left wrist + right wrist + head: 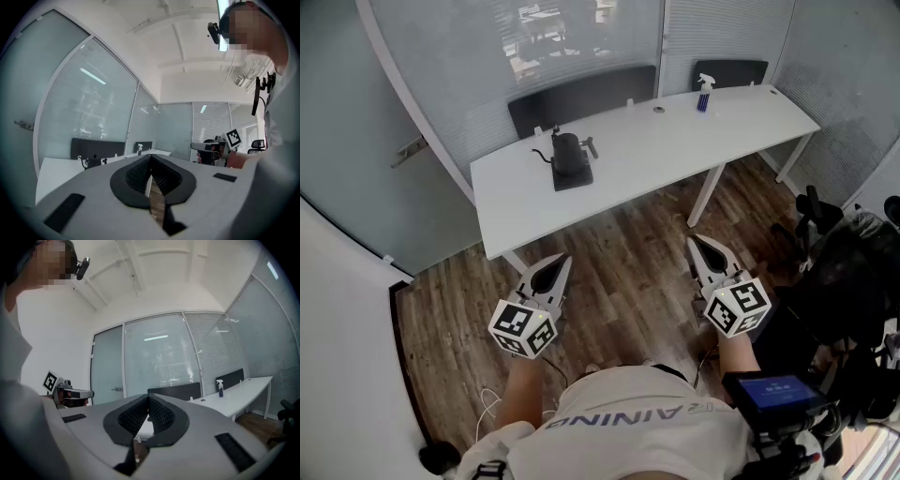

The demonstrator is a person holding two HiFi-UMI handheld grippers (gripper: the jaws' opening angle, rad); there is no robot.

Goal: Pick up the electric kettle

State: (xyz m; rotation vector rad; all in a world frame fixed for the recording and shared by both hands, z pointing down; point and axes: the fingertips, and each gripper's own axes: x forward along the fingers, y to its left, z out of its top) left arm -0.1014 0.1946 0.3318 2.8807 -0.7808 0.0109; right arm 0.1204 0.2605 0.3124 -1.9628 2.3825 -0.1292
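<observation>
White desk; wood floor; frosted glass walls behind.

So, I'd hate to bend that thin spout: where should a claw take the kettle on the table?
The handle, jutting from the kettle's right side in the head view, opposite the curved spout. Probably come from that side with the right claw, which must open first.

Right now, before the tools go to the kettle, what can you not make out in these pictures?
Head view: the electric kettle is too small to show its lid or any water inside.
Left gripper view: the kettle is tiny, its lower part hidden by the left tool's body.
Right gripper view: the right tool covers the table's end where the kettle stands.
Spray bottle: its label is too small to read in every view.
</observation>
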